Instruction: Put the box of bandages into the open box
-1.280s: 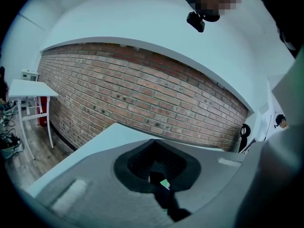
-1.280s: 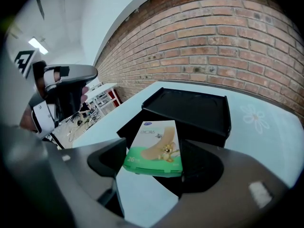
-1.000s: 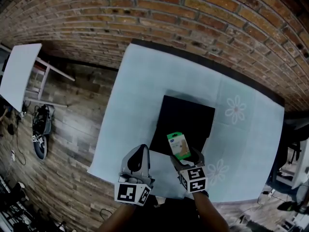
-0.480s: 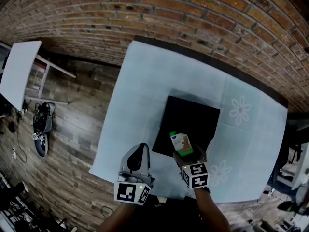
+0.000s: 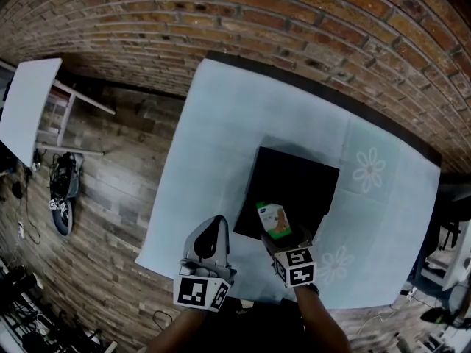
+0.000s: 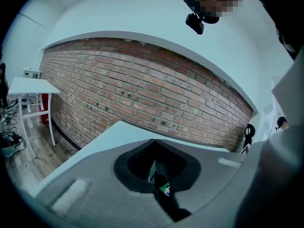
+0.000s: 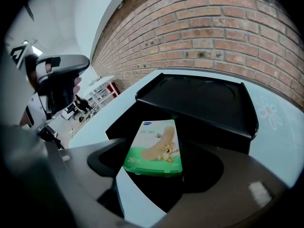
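The box of bandages [image 5: 274, 220], green and white with a cartoon print, is held over the near edge of the open black box [image 5: 298, 186]. My right gripper [image 5: 283, 235] is shut on it from the near side. In the right gripper view the bandage box [image 7: 154, 148] lies flat between the jaws, and the black box [image 7: 199, 101] spreads just beyond it. My left gripper [image 5: 214, 230] hovers at the table's near edge, left of the right one, shut with nothing in it. It also shows at the left of the right gripper view [image 7: 59, 77].
The table [image 5: 221, 123] is covered by a pale blue cloth with flower prints [image 5: 368, 169] at its right. A brick wall [image 5: 309, 13] runs behind it. On the wooden floor at left stand a white table [image 5: 29, 109] and some gear with cables [image 5: 62, 197].
My right gripper has kept its hold and drifted only slightly with the bandage box over the black box's near edge. The left gripper has stayed in place.
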Demonstrator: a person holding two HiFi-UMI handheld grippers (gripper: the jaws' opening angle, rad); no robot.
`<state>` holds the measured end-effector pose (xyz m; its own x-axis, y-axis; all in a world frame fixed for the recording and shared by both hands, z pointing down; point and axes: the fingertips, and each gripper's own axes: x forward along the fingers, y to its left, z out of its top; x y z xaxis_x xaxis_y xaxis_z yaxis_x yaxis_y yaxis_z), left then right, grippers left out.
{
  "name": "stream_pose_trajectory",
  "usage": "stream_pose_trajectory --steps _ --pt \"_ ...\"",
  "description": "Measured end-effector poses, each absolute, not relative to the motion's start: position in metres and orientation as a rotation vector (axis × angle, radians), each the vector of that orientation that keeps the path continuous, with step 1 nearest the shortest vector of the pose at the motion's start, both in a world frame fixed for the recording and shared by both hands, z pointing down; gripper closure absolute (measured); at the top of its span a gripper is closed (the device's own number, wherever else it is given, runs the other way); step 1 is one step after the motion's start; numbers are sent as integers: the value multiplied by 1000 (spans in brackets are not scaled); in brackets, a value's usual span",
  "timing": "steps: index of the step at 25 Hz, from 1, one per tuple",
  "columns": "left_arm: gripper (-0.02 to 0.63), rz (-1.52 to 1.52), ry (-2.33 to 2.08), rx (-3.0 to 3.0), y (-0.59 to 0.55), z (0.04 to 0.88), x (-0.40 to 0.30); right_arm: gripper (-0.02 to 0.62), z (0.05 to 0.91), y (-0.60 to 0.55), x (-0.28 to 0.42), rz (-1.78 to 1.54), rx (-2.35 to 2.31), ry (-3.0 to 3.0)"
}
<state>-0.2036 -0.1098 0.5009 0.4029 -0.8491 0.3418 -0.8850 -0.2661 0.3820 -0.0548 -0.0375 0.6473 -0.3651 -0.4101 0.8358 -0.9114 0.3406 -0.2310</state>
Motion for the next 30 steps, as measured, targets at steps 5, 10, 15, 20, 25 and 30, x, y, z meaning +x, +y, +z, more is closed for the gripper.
stream_pose_trajectory --steps 5,10,15,20,25,30 --pt "604 97 -1470 2142 -110 505 -203 244 654 -34 -55 977 1125 -1914" --pt "604 100 -1468 2139 -111 505 -202 241 656 -34 -55 1013 1106 -1915" --pt "604 100 -1466 2139 -110 506 -200 238 657 -33 -55 1026 1101 -1919" --pt "604 109 -1464 2142 -108 507 -200 234 657 -33 -55 1029 1102 -1920" --pt "604 108 -1467 2139 -107 507 -200 212 658 -33 -55 1040 1102 -1917" --pt "604 107 -1468 2137 -105 507 -200 198 657 -32 -57 1038 1099 -1918"
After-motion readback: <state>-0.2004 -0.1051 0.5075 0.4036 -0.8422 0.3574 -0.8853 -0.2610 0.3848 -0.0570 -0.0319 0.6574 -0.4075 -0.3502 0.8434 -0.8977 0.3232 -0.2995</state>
